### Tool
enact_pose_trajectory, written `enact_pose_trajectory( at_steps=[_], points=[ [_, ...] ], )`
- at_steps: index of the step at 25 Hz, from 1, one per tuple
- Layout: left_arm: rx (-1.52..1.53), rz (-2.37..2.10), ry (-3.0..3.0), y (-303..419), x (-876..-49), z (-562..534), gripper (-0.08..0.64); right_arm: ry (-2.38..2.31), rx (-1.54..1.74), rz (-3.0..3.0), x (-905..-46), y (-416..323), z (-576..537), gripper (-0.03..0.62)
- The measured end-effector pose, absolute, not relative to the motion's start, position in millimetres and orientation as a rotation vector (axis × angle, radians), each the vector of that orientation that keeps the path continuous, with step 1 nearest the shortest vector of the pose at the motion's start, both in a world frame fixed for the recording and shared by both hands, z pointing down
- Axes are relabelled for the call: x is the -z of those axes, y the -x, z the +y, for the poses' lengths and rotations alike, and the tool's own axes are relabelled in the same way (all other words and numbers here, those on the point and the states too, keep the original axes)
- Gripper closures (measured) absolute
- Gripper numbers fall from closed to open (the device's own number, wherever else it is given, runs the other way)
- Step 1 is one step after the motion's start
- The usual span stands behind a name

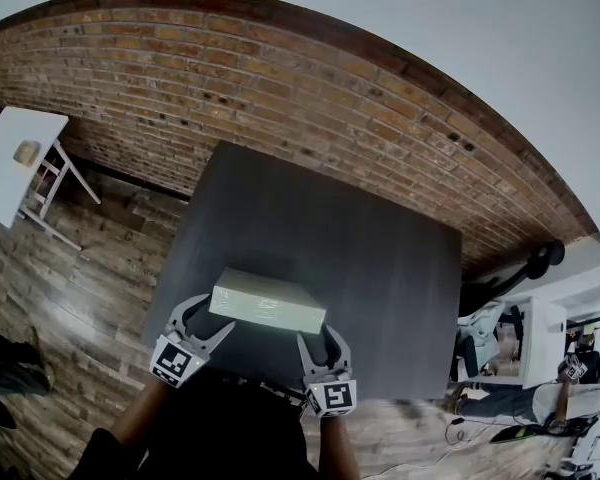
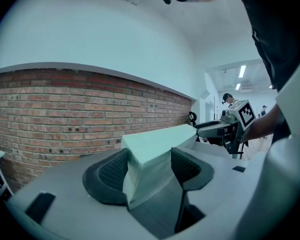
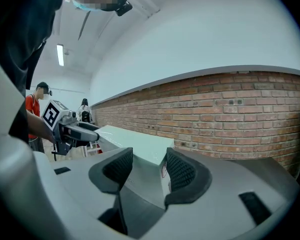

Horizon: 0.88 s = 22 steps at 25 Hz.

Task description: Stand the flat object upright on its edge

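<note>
While lying broad-face-down near front edge of worktop (image 1: 380, 258), pale flat box (image 1: 268, 301) pinched at near corners by left gripper (image 1: 205, 320) and right gripper (image 1: 323, 340), both closed on it. Judged: grasp made; next, tip onto edge, steady.

A dark grey square table top (image 1: 380, 268) is placed near a red brick wall (image 1: 280, 98), which is topped by plain white wall (image 1: 430, 28). Brown wood-plank flooring (image 1: 70, 268) is laid around it. A small white folding table (image 1: 10, 158) is seen at the left; a white ceiling strip light (image 3: 60, 55) is lit.
</note>
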<state>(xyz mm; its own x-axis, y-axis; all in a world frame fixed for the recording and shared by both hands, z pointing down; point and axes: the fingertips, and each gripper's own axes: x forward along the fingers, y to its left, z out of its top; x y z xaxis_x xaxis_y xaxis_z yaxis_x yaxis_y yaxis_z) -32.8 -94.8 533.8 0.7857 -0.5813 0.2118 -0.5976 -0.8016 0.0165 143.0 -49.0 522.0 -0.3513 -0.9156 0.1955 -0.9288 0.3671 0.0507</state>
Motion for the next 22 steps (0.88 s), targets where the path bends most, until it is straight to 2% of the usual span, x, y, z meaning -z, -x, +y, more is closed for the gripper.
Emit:
enact_pose_trajectory(
  at_steps=[22],
  points=[
    [-0.300, -0.961, -2.819, 38.2, -507.1, -101.2, 0.288, -1.686, -0.294, -2.433, -488.5, -143.9, -58.1, 0.382]
  ],
)
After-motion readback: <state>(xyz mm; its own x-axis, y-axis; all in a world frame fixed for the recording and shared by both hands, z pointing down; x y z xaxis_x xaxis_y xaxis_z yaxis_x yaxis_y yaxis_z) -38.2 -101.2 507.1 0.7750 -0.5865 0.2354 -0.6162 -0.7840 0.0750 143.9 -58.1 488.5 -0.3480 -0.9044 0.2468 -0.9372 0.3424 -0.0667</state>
